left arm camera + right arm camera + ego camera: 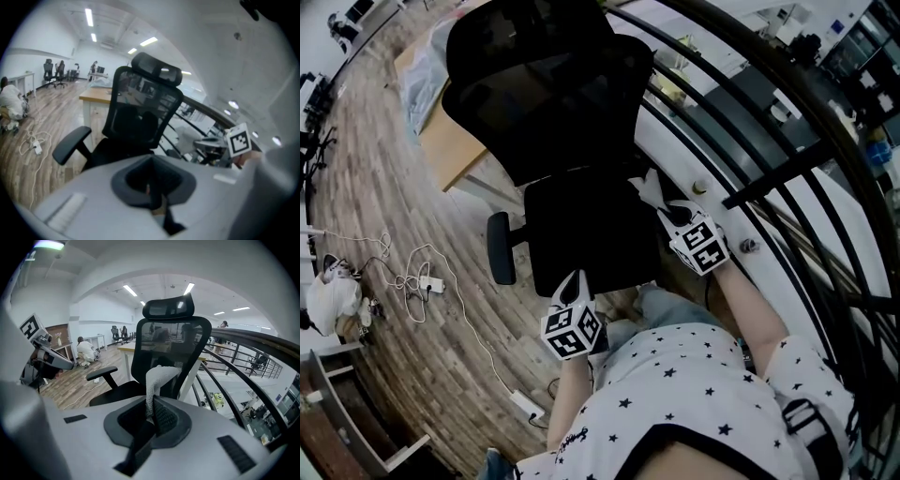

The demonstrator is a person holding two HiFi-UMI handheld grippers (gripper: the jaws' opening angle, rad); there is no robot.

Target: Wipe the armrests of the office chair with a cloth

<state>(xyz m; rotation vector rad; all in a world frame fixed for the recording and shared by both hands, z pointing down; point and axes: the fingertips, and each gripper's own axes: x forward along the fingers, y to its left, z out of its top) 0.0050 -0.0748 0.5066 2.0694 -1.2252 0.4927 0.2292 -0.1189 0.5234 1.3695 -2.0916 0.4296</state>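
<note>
The black office chair (572, 122) stands in front of me with its seat toward me. Its left armrest (500, 248) sticks out over the wood floor and also shows in the left gripper view (70, 143) and the right gripper view (102, 371). My right gripper (672, 216) is at the seat's right edge, shut on a white-grey cloth (157, 380) that stands up from its jaws (650, 187). My left gripper (572, 283) hovers at the seat's front edge; its jaws look shut with nothing in them (152, 192). I cannot make out the chair's right armrest.
A black metal railing (750, 150) runs close along the chair's right side. A wooden desk (455, 141) stands behind the backrest. Cables and a power strip (417, 279) lie on the floor to the left, near a white bag (331, 300). A person crouches far off (87, 350).
</note>
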